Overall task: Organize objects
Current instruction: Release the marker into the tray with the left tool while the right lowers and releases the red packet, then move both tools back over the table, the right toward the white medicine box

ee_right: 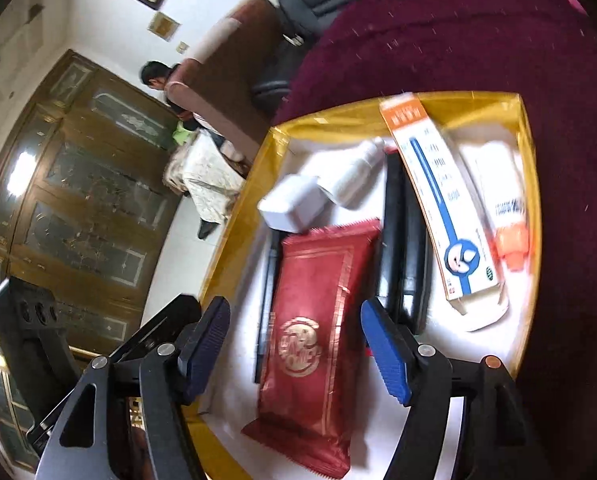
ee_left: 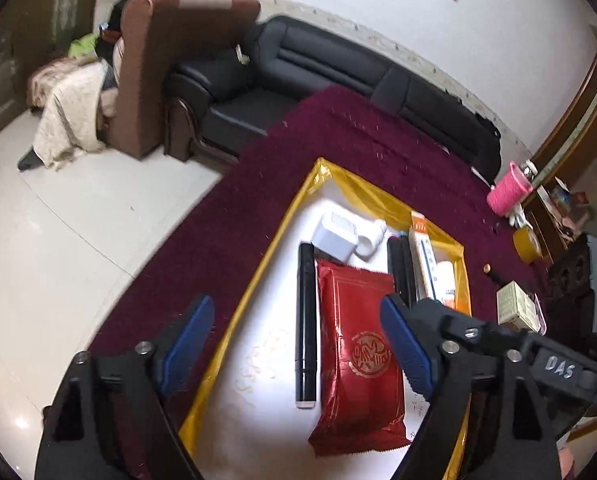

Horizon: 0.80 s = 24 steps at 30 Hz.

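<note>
While both tools hover above the gold-rimmed tray [ee_left: 298,216] on the maroon-covered tabletop [ee_left: 226,236], the left hand-held gripper [ee_left: 294,340] has its blue pads spread apart with nothing gripped. The right hand-held gripper [ee_right: 294,344] is likewise apart and empty. Inside the tray, a red foil packet [ee_left: 358,360] lies flat between a slim black tube [ee_left: 307,320] and a black case [ee_right: 404,248], beside an orange-and-white medicine box [ee_right: 438,196].

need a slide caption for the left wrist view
Open left gripper above a gold-edged box holding a red foil packet, a black tube and a white bottle.
</note>
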Motion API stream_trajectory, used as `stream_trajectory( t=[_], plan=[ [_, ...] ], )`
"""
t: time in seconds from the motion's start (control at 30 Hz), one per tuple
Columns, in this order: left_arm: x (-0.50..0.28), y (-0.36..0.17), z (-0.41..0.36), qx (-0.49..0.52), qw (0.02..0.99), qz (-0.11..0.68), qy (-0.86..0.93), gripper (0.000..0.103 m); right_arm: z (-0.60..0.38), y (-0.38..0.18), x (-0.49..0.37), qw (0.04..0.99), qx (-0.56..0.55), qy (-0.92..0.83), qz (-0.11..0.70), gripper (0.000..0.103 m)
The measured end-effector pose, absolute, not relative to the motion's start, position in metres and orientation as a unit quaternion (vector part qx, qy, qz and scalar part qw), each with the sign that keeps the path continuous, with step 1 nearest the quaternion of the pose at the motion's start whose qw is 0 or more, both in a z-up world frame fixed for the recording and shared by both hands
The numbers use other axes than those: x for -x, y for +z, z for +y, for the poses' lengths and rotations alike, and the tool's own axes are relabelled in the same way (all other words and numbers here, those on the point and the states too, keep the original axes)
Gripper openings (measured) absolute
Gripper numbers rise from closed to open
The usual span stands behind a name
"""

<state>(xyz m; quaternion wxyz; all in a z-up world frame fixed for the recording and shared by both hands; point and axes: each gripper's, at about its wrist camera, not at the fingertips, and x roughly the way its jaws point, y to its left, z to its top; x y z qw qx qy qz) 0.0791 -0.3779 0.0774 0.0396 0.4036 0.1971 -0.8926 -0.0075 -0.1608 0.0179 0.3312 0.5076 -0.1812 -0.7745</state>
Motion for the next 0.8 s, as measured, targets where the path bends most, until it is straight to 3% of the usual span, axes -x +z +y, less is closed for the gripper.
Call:
stream_trajectory(
  t=[0.13,0.33,0.53,0.8],
  plan=[
    [-0.095,0.093,-0.375,-0.383,0.052,0.189,-0.903,0.087,-0.144,0.042,-0.008,0.334,-0.465,-0.805,-0.159,0.081],
    [-0.107,0.112,-0.343,-0.367,0.038,0.151,-0.917,0.090,-0.091,0.064,-0.032,0.321,-0.412,-0.842,-0.138,0.084],
    [-0.107,0.123,-0.295,-0.364,0.007,0.094,-0.926,0.090,0.004,0.079,-0.049,0.236,-0.349,-0.896,-0.141,0.088],
    [-0.102,0.117,-0.232,-0.387,-0.049,0.072,-0.918,0.090,0.142,0.084,-0.070,0.110,-0.317,-0.928,-0.162,0.090]
  ],
)
